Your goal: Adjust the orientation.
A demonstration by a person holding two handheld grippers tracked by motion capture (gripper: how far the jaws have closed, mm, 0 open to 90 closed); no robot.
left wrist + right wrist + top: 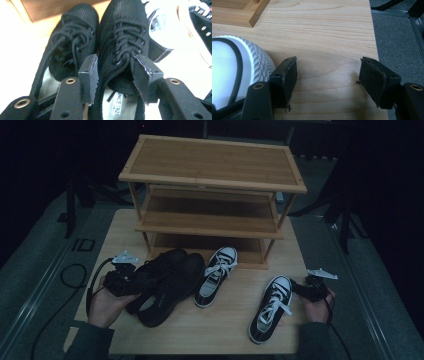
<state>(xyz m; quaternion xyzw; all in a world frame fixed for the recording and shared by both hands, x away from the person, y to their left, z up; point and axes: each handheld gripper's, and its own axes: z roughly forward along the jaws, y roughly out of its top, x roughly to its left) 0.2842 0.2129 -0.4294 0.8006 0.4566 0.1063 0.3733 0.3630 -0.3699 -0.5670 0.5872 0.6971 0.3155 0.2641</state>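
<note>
- Closest to us, at the near edge of the table (235, 340), our forearms come in with a gripper in each hand.
- Largest is the wooden shoe rack (212, 195): three slatted bamboo-coloured shelves, bare, standing at the far side of the table, well beyond both sets of fingers.
- We judge the work to be putting shoes on that rack, and we are at the grasping step, with nothing lifted yet.
- Our left gripper (113, 75) has its jaws spread around the tongue and lace end of the right-hand black shoe (125, 50). One pad sits between the two shoes and the other at that shoe's outer side, and we cannot tell whether they pinch yet.
- Its mate, the second black shoe (72, 45), lies just beside the left pad. Both are soft black mesh, rounded at the toe, with black laces and pale insoles.
- Next we would close on that collar and lift, which calls for a firm bite since the mesh will give.
- Our right gripper (327, 82) stands wide open on bare table, holding nothing.
- Touching or nearly touching its left finger is the white ribbed rubber toe cap of a black sneaker (237, 72), smooth and domed.
- A second sneaker (216, 276) with white laces lies between the pairs, apart from all fingers.
</note>
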